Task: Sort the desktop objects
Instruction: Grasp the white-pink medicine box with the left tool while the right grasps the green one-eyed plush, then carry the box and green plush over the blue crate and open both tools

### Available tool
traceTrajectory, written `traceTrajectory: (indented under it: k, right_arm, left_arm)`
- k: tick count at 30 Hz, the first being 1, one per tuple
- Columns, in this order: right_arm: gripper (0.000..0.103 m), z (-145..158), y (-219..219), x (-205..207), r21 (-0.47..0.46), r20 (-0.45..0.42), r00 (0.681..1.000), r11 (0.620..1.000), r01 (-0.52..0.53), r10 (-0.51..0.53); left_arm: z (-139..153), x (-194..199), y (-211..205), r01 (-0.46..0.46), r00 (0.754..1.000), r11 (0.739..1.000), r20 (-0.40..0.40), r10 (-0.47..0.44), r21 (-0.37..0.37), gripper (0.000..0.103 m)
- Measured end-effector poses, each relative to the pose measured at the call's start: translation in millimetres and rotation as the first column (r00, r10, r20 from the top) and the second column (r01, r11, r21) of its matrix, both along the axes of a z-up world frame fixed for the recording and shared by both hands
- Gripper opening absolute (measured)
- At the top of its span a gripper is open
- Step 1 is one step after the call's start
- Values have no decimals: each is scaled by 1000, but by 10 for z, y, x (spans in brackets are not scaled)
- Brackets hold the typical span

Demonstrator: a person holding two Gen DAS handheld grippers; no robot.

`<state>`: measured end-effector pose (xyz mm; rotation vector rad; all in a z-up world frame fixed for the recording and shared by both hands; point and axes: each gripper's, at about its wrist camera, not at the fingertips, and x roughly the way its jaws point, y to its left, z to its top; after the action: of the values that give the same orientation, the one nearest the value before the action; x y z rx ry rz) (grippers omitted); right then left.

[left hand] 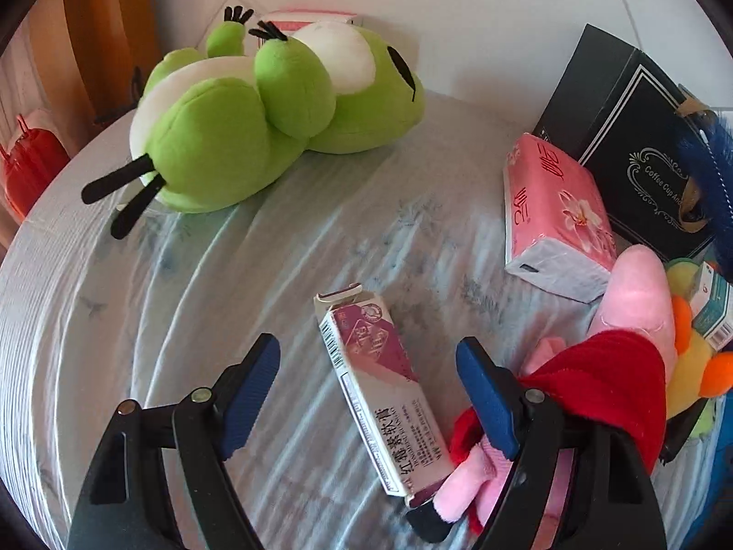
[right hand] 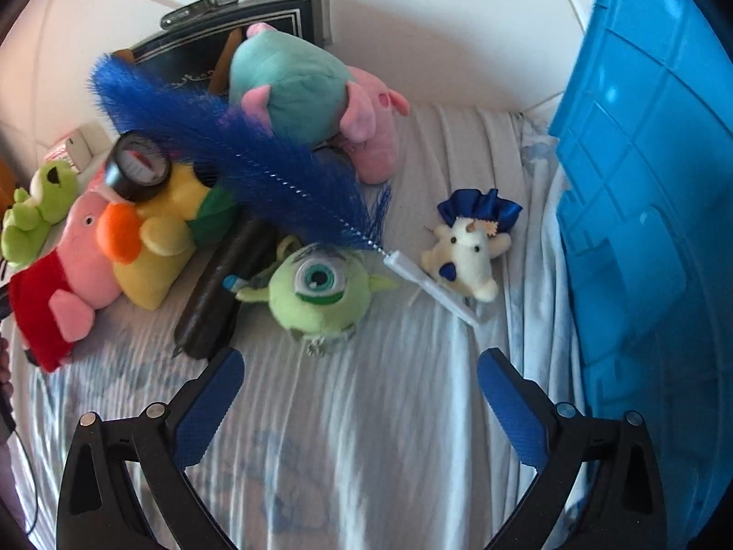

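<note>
In the left wrist view my left gripper (left hand: 366, 366) is open above a white and maroon ointment box (left hand: 382, 394) that lies on the blue cloth between its fingers. A pink plush in a red dress (left hand: 609, 366) lies against the right finger. A big green frog plush (left hand: 256, 110) lies at the back. In the right wrist view my right gripper (right hand: 359, 382) is open and empty over the cloth. Just ahead lie a green one-eyed plush (right hand: 318, 288), a blue bristle brush (right hand: 238, 151) and a small white plush with a blue bow (right hand: 467, 247).
A pink tissue pack (left hand: 554, 215) and a black gift box (left hand: 641, 137) sit at the right. A blue plastic bin (right hand: 650, 183) stands at the right. A yellow duck plush (right hand: 151, 238), a teal and pink plush (right hand: 311, 91), black tape (right hand: 137, 167) and a black tube (right hand: 224, 288) crowd the left.
</note>
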<state>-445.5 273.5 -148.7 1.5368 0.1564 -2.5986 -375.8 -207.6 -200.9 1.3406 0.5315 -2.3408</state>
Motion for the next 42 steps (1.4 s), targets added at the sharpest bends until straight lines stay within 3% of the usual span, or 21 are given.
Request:
traceTrajectory:
  k: [4,5,8,11,13,15,21,23,25,27,32,37,42]
  right_arm:
    - [103,-194,-17,-205,-44,35,999,999,13,-11]
    - [103,-233,-16,-239,-64,45,999,998,16,-13]
    - [103,-352,-18,-334,-109,72,997,994,33,-25]
    - [103,-438,-30,-409,-133,86,996,990,41,-30]
    - [89,-450,-54,-425,-131,86,996,991,31,-20]
    - [82,-447,-80,-425,-124,83,997,992,17,-7]
    - [82,-494,-184,-462,-121,82,996,993,-17,27]
    - [82,-497,-215,-489,-115,80,996,993,-16,25]
    - [68,-480,-241,-476,-100,74,997,995,-19,26]
    - [66,-462,-264,-432,-73,72,997,997,-29,35]
    - [65,-374,-259,-236,-76,66,996,996,-52,57]
    - [65,-118,-136,141,-116,34,999,993,-34,38]
    - [65,245,-60,710,-146,-16,999,989,-37,35]
  left_arm:
    - [-185,65,-167,-72,997,989,-12,74,133,79]
    - [-168,88,-165,-72,996,991,-37,76,112,79]
    - [-191,46,-138,-19,1000,996,-11,20,86,79]
    - [-187,72,-94,31,1000,995,-1,-31,94,64]
    - [-177,143,-57,56,998,994,4,-57,94,61]
    - [-195,207,-48,70,997,997,27,-71,37,61]
    - [-270,73,-21,92,993,993,87,-85,-77,57]
    - [-265,78,6,102,992,992,83,-95,-74,45]
    - [-262,141,28,95,992,993,84,-89,-68,31]
    - [-265,240,75,97,992,993,87,-91,-72,18]
    - [-178,502,220,119,990,986,90,-109,-113,17]
    - [54,999,415,126,992,984,31,-123,-126,17]
    - [471,1300,707,175,983,978,-28,-179,-113,17]
